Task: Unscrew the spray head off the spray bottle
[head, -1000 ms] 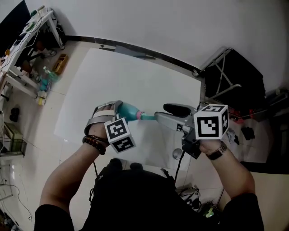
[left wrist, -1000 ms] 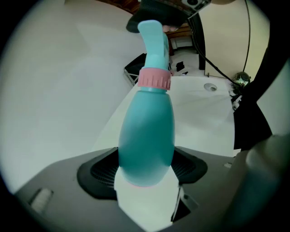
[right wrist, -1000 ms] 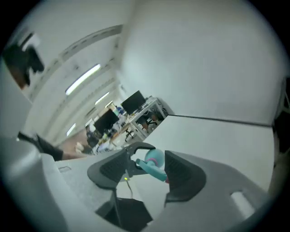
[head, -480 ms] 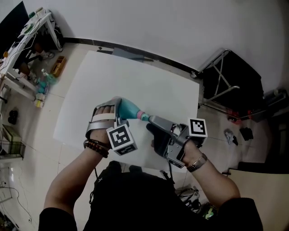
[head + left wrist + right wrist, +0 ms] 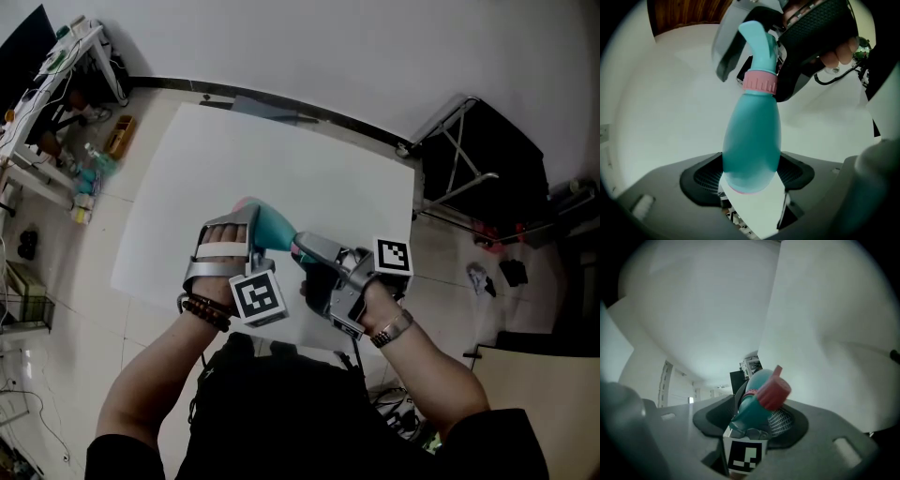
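A teal spray bottle (image 5: 273, 225) with a pink collar (image 5: 760, 83) is held off the white table. My left gripper (image 5: 249, 225) is shut on its rounded base (image 5: 751, 154), which sits squeezed between both pads. The teal spray head (image 5: 757, 40), with its red nozzle (image 5: 774, 391), lies between the jaws of my right gripper (image 5: 300, 249). Those jaws are closing. In the left gripper view one of them still stands a little apart from the head.
The white tabletop (image 5: 281, 155) lies below both grippers. A black folding stand (image 5: 478, 159) is beyond its right edge, and a cluttered rack (image 5: 56, 84) stands on the floor at the far left. A cable (image 5: 354, 361) hangs from the right gripper.
My right gripper has rolled over and moved left, up over the spray head, with its jaws narrowing. The left gripper and bottle have shifted slightly.
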